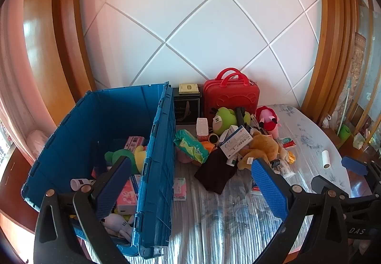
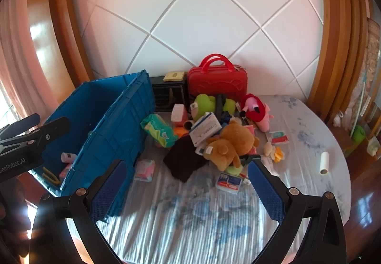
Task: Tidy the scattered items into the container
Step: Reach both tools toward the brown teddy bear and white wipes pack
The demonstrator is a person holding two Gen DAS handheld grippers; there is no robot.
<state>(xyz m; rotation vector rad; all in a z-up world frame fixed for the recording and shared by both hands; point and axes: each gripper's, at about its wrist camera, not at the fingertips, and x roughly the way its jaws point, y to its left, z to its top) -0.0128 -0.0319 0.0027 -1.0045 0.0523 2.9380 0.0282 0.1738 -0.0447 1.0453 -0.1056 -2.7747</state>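
A blue crate (image 1: 157, 145) stands at the left of the table, also in the right wrist view (image 2: 114, 130), holding plush toys and boxes. A pile lies to its right: brown teddy bear (image 2: 231, 142), white-blue box (image 2: 206, 128), green wipes pack (image 2: 159, 130), dark cloth (image 2: 183, 159), green plush (image 2: 204, 103), pink-red plush (image 2: 256, 109). My left gripper (image 1: 190, 183) is open and empty over the crate's right wall. My right gripper (image 2: 185, 183) is open and empty above the tablecloth before the pile.
A red case (image 2: 216, 83) and a black box (image 2: 166, 95) stand against the wall. A white roll (image 2: 324, 163) lies at the right. A pink pack (image 2: 144, 170) and a blue-white pack (image 2: 228, 182) lie on the striped tablecloth (image 2: 190, 221).
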